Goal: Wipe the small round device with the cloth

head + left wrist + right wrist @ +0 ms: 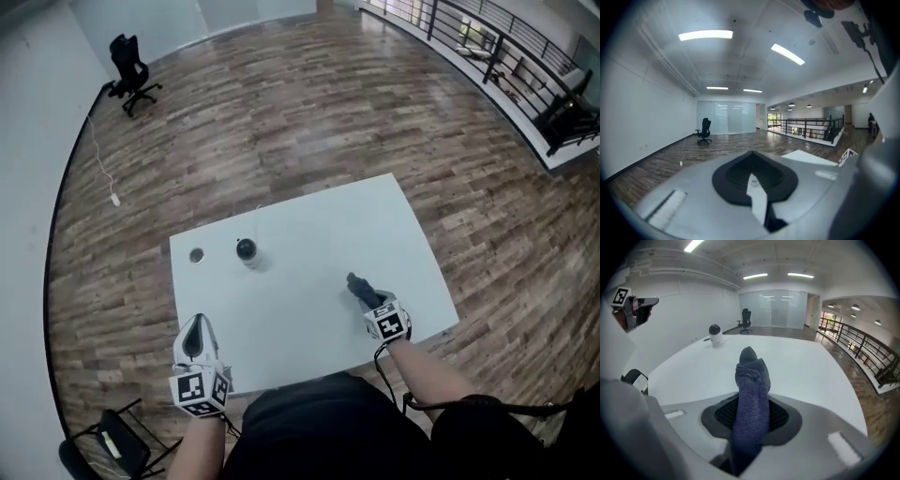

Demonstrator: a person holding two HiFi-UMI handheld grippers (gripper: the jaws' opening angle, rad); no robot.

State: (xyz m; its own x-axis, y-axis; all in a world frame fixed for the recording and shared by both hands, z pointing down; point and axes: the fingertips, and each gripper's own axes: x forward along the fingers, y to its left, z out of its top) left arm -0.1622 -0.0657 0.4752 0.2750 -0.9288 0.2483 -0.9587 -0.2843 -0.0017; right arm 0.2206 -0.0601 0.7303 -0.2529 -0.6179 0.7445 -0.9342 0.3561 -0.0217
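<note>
- The right gripper [367, 295] is clamped on the dark blue cloth [751, 399]. The cloth stands up as a bunched fold between its pads, at about 4 o'clock on the white bench [309, 225].
- The left gripper [196, 339] hangs at the bench's 7 o'clock edge, jaws pressed together with nothing between them.
- The small round device [247, 251], a dark ball on a pale base, stands upright at about 10 o'clock from the cloth, well apart from both grippers.
- Risk: the device looks light and top-heavy and nothing steadies it. A sideways push from the cloth would likely tip it or slide it toward the 9 o'clock edge.
- Risk: only a narrow fold of cloth sticks out past the pads. The hard gripper tips might meet the device before the cloth does, and could scuff it.
- Risk: the cloth is pinched along a thin bunch, so dragging it against the device may pull it loose.
- Risk: a thin cable seems to trail from the device toward 12 o'clock, and catching it could tug the device over.
- Containers: none in view. A small pale disc [196, 255] lies at 9 o'clock of the device. I cannot tell whether it is a cap or a hole.
</note>
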